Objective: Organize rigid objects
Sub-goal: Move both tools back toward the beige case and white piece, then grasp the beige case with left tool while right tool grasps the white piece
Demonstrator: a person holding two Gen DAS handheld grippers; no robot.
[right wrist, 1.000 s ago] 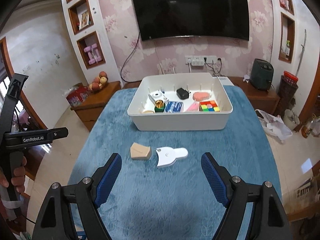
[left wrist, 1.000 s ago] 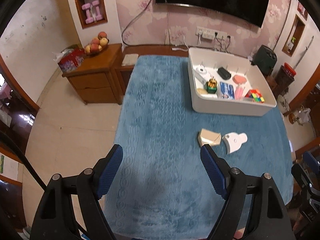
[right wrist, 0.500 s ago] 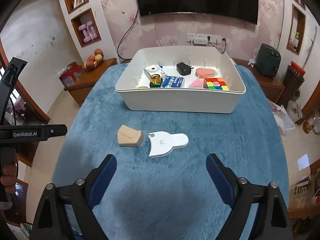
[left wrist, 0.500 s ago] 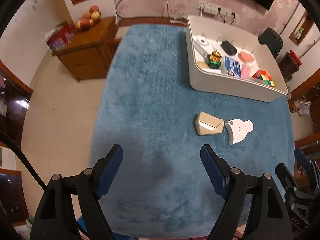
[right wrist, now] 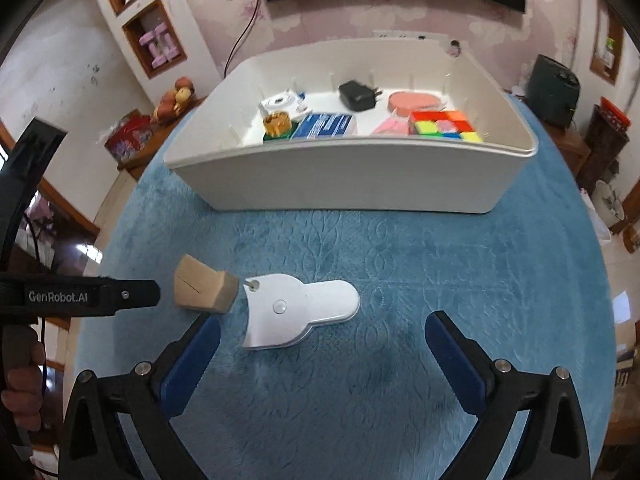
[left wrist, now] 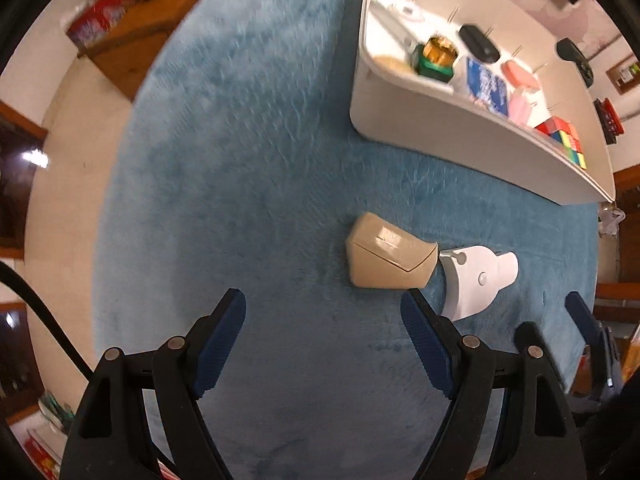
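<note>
A beige wedge-shaped block point(left wrist: 388, 258) point(right wrist: 204, 288) and a flat white plastic piece point(left wrist: 476, 280) point(right wrist: 298, 308) lie side by side on the blue cloth. My left gripper point(left wrist: 322, 332) is open and empty, low over the cloth just short of the beige block. My right gripper point(right wrist: 322, 350) is open and empty, just short of the white piece. A white bin point(left wrist: 460, 136) point(right wrist: 360, 176) behind them holds several small items, among them a colour cube point(right wrist: 444, 126) and a black charger point(right wrist: 356, 96).
The blue cloth point(right wrist: 400, 264) covers the whole table. A wooden cabinet point(left wrist: 140, 44) with fruit and a red box stands off the table's left. A dark appliance point(right wrist: 552, 92) sits at the back right. The left gripper's body point(right wrist: 80, 298) reaches in beside the beige block.
Both grippers have moved forward and down toward the two loose pieces, which now look much larger. Both stay open. Nothing on the table has moved.
</note>
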